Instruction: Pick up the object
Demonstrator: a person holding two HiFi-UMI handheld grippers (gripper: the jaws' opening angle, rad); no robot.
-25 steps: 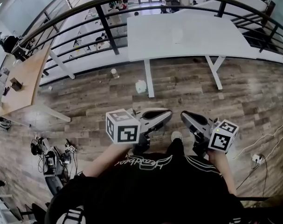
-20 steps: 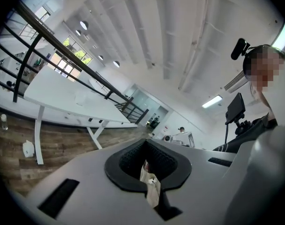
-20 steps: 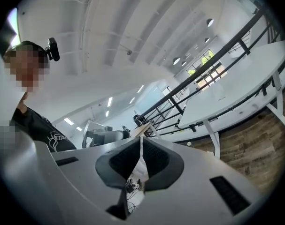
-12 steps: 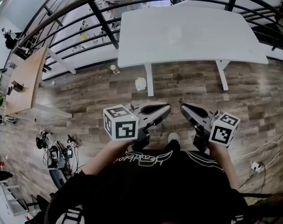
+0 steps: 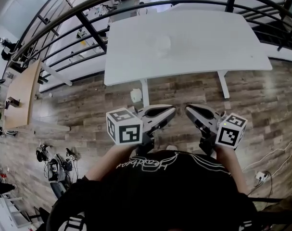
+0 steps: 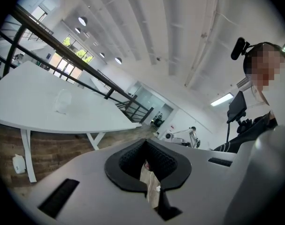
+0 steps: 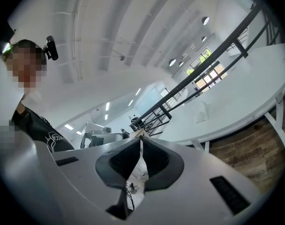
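Note:
A clear plastic cup (image 5: 162,44) stands upright near the middle of the white table (image 5: 208,37). It also shows as a pale cup (image 6: 62,101) in the left gripper view and a small cup (image 7: 202,111) in the right gripper view. My left gripper (image 5: 172,111) and right gripper (image 5: 188,109) are held side by side over the wooden floor, short of the table's near edge and pointing at it. Both have their jaws together with nothing between them, as the left gripper (image 6: 144,143) and right gripper (image 7: 141,137) show in their own views.
A dark metal railing (image 5: 88,30) curves behind the table. A white jug (image 5: 134,95) sits on the floor beside the table's left leg (image 5: 145,91). A wooden desk (image 5: 20,88) is at the far left, with cables and gear (image 5: 54,165) on the floor below it.
The table and cup have come nearer and lower in the head view as the person walked towards them. Both grippers keep their place in front of the body, jaws unchanged.

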